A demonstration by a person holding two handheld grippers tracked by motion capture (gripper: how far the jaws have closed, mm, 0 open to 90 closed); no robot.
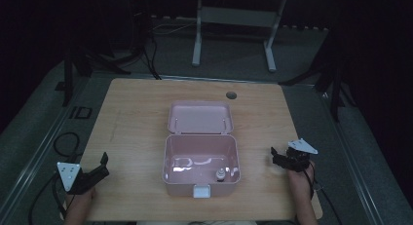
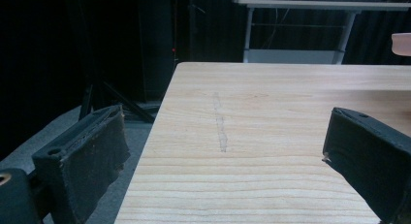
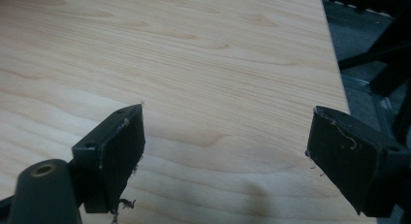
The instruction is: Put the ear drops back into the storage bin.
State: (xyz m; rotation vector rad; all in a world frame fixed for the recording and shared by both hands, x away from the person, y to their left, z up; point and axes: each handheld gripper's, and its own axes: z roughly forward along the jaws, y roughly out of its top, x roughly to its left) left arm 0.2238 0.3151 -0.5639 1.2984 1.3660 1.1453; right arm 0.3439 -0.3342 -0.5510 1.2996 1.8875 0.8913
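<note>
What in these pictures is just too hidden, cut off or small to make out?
- Small object in the pink box, high view: too small and dim to identify.
- Box lid, left gripper view: cut off by the right edge, just a pink sliver.
- Dark room behind the table, high view: too dim to read.
- Right gripper, high view: jaws blur together; the right gripper view shows them apart.

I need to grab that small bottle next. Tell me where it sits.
In the high view, the small bottle stands inside the open pink box at table centre, near its front right corner, just behind the white latch.
</note>
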